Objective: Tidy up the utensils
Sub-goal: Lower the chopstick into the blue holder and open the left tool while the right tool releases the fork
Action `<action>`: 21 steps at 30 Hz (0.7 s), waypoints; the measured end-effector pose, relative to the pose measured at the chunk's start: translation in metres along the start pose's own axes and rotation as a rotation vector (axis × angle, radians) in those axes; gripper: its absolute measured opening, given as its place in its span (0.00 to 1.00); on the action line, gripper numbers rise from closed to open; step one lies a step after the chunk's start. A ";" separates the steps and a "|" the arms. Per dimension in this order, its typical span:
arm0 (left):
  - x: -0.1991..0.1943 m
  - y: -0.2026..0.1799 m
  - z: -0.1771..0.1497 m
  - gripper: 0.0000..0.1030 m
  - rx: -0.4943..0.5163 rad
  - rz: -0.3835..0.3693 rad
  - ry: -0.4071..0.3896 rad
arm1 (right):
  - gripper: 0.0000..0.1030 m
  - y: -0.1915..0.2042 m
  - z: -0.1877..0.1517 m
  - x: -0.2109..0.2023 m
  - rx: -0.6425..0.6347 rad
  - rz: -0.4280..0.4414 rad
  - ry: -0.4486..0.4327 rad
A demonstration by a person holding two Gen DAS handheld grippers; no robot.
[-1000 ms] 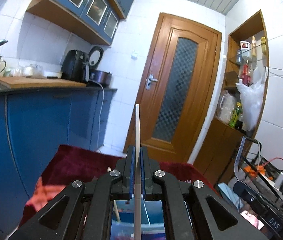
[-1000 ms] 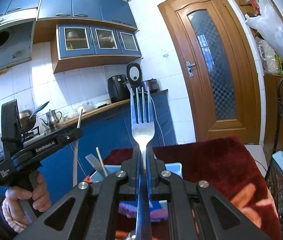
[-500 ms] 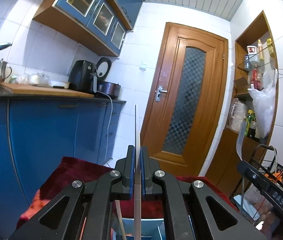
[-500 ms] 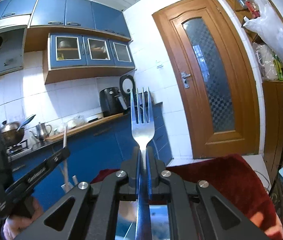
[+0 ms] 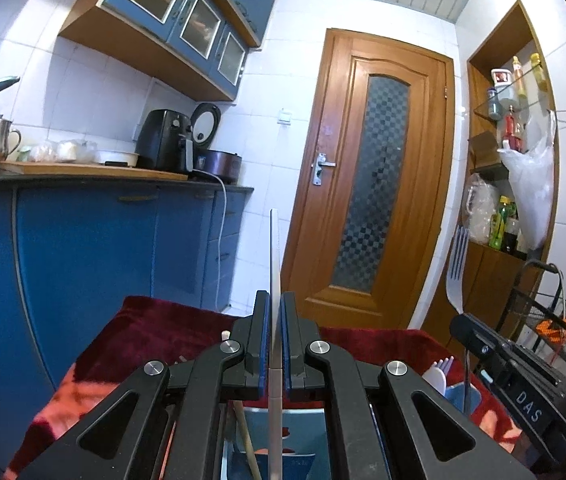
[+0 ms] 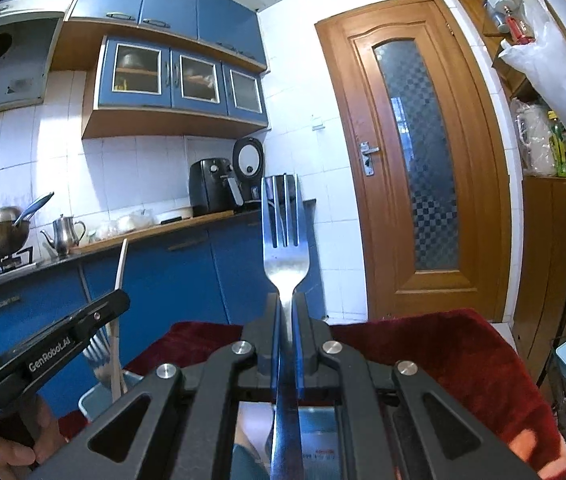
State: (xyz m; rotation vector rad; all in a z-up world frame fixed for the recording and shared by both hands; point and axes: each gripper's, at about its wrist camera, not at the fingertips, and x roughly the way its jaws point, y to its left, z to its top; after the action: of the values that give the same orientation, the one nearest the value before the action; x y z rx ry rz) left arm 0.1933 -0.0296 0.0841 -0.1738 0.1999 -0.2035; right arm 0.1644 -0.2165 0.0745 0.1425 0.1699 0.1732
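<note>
My left gripper (image 5: 275, 300) is shut on a thin white plastic knife (image 5: 275, 256), held upright, edge-on. My right gripper (image 6: 287, 304) is shut on a steel fork (image 6: 284, 236), tines up. The fork also shows in the left wrist view (image 5: 457, 268), above the right gripper's body at the right. The left gripper with its white knife (image 6: 119, 280) shows at the left of the right wrist view. Below both grippers are blue utensil bins (image 5: 457, 396) holding white plastic cutlery, mostly hidden by the gripper bodies.
A dark red cloth (image 6: 451, 344) covers the table under the bins. Blue kitchen cabinets (image 5: 95, 248) and a counter with an air fryer (image 5: 163, 146) stand at the left. A wooden door (image 5: 379, 184) is ahead. A shelf and a wire rack (image 5: 551, 312) are at the right.
Both grippers have tilted up and risen a little, still holding the knife and the fork. The right gripper and its fork have come into the left wrist view at the right.
</note>
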 end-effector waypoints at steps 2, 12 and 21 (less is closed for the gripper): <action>-0.002 -0.001 -0.002 0.05 0.008 0.000 0.005 | 0.07 0.000 -0.003 -0.002 -0.007 0.007 0.018; -0.008 0.001 -0.008 0.05 -0.002 -0.005 0.034 | 0.07 -0.005 -0.007 -0.015 0.000 0.008 0.040; -0.008 0.005 -0.008 0.05 -0.016 -0.006 0.038 | 0.07 0.006 0.017 -0.003 -0.031 -0.012 -0.069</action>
State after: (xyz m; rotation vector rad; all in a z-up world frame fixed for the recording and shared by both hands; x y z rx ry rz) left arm 0.1844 -0.0245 0.0767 -0.1864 0.2384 -0.2115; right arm 0.1642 -0.2137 0.0926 0.1162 0.0993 0.1587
